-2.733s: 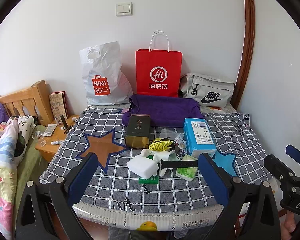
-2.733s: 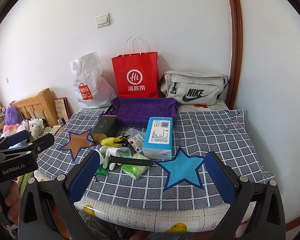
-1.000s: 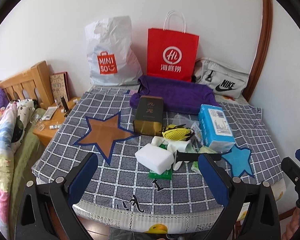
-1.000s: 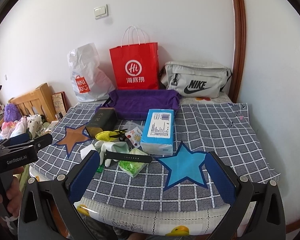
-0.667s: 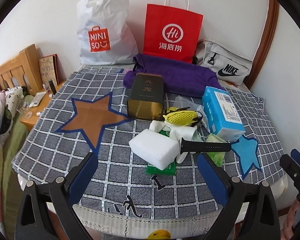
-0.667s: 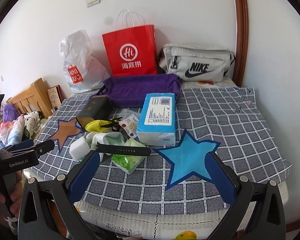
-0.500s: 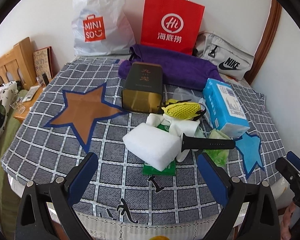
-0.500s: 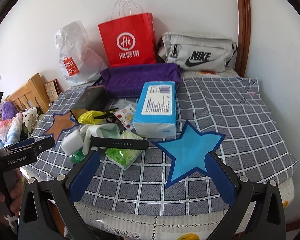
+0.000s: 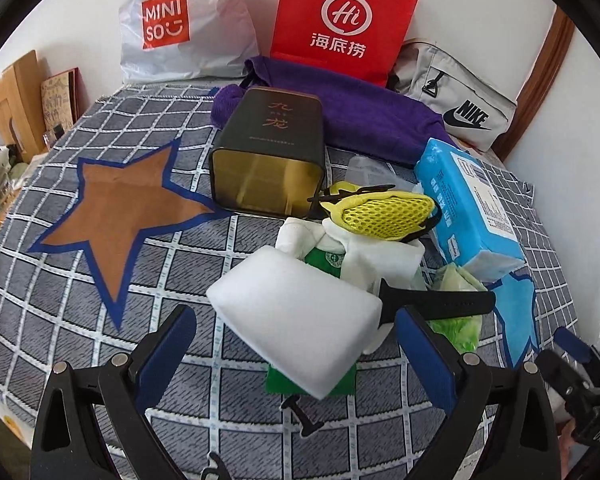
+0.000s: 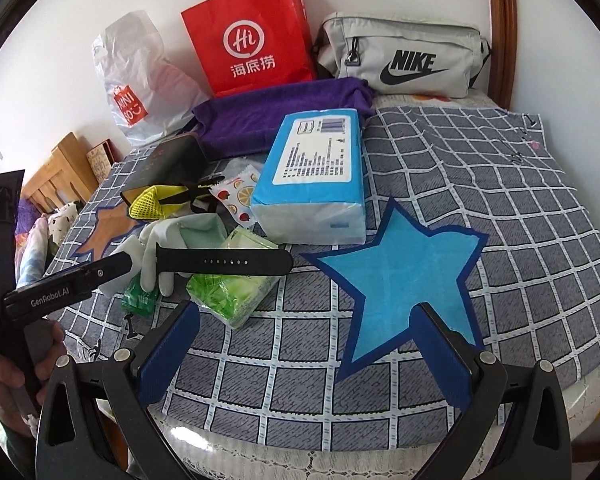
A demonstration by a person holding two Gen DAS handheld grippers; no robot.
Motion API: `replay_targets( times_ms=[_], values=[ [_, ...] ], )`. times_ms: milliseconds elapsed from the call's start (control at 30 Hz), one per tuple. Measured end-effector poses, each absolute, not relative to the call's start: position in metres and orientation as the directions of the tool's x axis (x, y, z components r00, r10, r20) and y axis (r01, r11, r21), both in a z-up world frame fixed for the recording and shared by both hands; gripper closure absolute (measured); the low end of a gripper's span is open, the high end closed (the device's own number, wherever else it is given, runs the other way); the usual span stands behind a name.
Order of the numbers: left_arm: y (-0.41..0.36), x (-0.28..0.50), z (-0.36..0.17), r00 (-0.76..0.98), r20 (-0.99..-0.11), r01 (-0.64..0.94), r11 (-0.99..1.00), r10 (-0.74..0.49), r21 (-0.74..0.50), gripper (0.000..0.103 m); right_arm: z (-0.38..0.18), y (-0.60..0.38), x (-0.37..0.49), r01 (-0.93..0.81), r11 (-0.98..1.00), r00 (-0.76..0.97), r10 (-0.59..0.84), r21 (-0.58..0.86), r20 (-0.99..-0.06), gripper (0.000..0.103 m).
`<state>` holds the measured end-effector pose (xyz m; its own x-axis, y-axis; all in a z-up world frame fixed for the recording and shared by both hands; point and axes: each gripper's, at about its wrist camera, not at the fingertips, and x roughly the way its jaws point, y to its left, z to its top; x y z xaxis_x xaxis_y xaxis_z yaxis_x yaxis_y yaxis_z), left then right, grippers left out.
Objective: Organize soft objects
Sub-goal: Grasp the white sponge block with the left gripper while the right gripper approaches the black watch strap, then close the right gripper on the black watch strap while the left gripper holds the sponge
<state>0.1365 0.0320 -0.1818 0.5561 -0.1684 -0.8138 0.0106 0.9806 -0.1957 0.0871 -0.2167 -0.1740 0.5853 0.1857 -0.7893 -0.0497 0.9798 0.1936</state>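
White sponge (image 9: 300, 312) fills L view; R view barely.

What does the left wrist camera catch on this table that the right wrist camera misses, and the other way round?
Only the left wrist view shows the white sponge block whole and the open gold inside of the dark tin.

Only the right wrist view shows the fruit-print sachet, the hand on the left tool, and the blue star patch whole.

Both show the blue tissue pack, black watch strap, yellow mesh pouch, purple towel and both grippers open, the left gripper and right gripper.
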Motion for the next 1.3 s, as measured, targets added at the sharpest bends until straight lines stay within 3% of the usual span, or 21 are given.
replay_targets(
  times_ms=[100, 200, 333, 833, 1000, 1300],
  values=[
    [0.032, 0.144, -0.188, 0.551, -0.817, 0.002, 0.979, -0.172, -0.205, 0.004, -0.182, -0.211, 0.093, -0.063, 0.979, 0.566, 0.195, 0.194, -0.801, 0.000],
    [0.034, 0.147, -0.192, 0.551, -0.817, 0.002, 0.979, -0.172, -0.205, 0.016, -0.187, -0.205, 0.097, -0.077, 0.980, 0.557, 0.196, 0.185, -0.807, 0.000],
    [0.039, 0.145, -0.189, 0.560, -0.804, 0.022, 0.974, -0.198, -0.224, 0.019, -0.192, -0.196, 0.105, -0.095, 0.979, 0.542, 0.204, 0.182, -0.815, 0.000],
    [0.058, 0.136, -0.174, 0.577, -0.799, 0.025, 0.982, -0.168, -0.188, 0.019, -0.189, -0.169, 0.126, -0.134, 0.984, 0.554, 0.172, 0.116, -0.815, 0.000],
    [0.068, 0.136, -0.176, 0.571, -0.803, 0.007, 0.979, -0.171, -0.204, 0.019, -0.184, -0.146, 0.128, -0.226, 0.973, 0.569, 0.167, 0.042, -0.805, 0.001],
    [0.087, 0.138, -0.182, 0.568, -0.805, -0.032, 0.972, -0.172, -0.231, 0.019, -0.204, -0.100, 0.132, -0.363, 0.926, 0.543, 0.123, -0.100, -0.831, 0.019]
  ],
)
